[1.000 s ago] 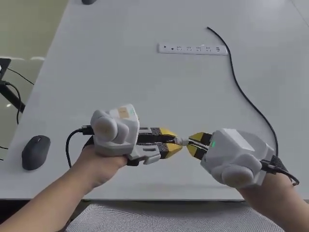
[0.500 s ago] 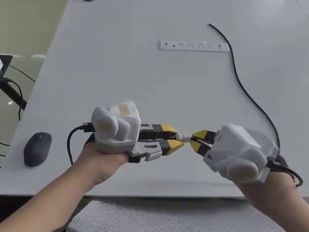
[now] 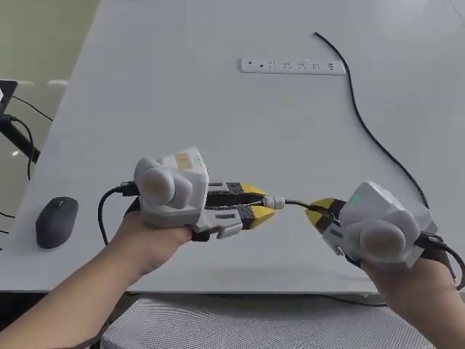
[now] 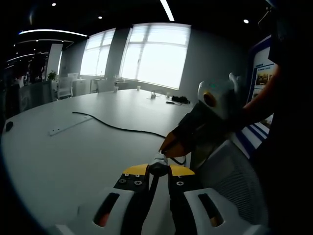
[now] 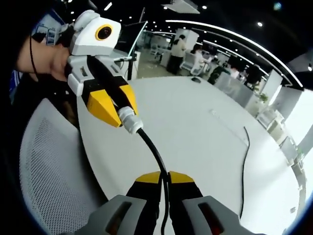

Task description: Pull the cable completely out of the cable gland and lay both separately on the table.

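Observation:
Above the table's near edge I hold both grippers facing each other. My left gripper (image 3: 264,207) is shut on the white cable gland (image 3: 275,203), whose tip sticks out between the yellow jaws (image 4: 158,164). A black cable (image 3: 299,206) runs from the gland across a short gap to my right gripper (image 3: 317,214), which is shut on it. In the right gripper view the cable (image 5: 155,155) rises from my closed jaws to the gland (image 5: 127,117) in the left gripper (image 5: 113,111). The right gripper (image 4: 172,144) appears opposite in the left gripper view.
A white power strip (image 3: 293,67) lies at the far middle of the white table (image 3: 182,94), with a long black cord (image 3: 370,134) running from it down the right side. A dark mouse (image 3: 55,222) sits at the near left. A grey mesh chair seat (image 3: 240,323) is below the table edge.
My right gripper has moved right, away from the left one, drawing a visible length of black cable out of the gland. The left gripper has stayed about where it was.

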Demonstrator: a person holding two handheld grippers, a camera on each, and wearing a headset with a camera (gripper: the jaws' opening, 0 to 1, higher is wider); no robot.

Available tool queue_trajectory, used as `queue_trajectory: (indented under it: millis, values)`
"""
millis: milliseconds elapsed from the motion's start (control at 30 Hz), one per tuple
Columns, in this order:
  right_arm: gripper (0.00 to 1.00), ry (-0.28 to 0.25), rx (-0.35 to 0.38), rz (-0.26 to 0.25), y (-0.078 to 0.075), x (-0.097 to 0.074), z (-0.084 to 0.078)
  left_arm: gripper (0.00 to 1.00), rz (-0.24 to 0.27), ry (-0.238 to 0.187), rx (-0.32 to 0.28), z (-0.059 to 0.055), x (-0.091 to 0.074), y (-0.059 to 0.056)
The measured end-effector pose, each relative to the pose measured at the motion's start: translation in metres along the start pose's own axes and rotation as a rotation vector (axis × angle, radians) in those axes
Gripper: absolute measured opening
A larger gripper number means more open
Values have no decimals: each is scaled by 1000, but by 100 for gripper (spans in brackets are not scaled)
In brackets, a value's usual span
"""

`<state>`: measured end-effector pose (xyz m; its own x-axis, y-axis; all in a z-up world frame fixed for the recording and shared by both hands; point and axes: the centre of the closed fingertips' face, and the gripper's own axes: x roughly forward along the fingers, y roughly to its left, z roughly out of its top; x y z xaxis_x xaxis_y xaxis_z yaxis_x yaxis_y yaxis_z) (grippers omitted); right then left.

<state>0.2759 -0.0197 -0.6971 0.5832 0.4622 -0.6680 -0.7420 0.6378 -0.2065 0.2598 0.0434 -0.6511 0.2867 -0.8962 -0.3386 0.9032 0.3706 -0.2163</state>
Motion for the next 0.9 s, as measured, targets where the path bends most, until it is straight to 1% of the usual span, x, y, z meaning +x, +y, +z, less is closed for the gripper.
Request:
queue_trajectory:
  millis: [67, 133, 200, 300, 567, 600, 633, 667, 700, 767, 900]
  values:
    - [0, 13, 33, -8, -2, 1, -7, 15, 1, 1, 1, -1, 0, 0]
    - [0, 12, 70, -16, -5, 2, -11, 15, 3, 2, 1, -1, 0, 0]
    - [0, 12, 134, -19, -5, 4, -16, 15, 5, 1, 1, -1, 0, 0]
    - [0, 17, 154, -34, -10, 5, -23, 15, 8, 0, 2, -1, 0, 1]
    - [0, 47, 299, -77, -17, 9, -45, 15, 11, -4, 0, 0, 0, 3]
    - [0, 47, 330, -84, -18, 10, -48, 15, 11, -4, -2, 0, 0, 3]
    - [0, 41, 343, -96, -20, 10, -50, 15, 12, -3, 0, 0, 0, 3]
    - [0, 40, 364, -91, -20, 12, -52, 15, 11, -3, -1, 0, 0, 3]
    - [0, 51, 382, -84, -18, 13, -56, 15, 11, -2, -1, 0, 1, 3]
    - [0, 53, 380, -89, -17, 14, -59, 15, 11, 1, 0, -1, 1, 3]
    - [0, 52, 389, -84, -14, 15, -60, 15, 8, 3, 1, -1, 1, 3]
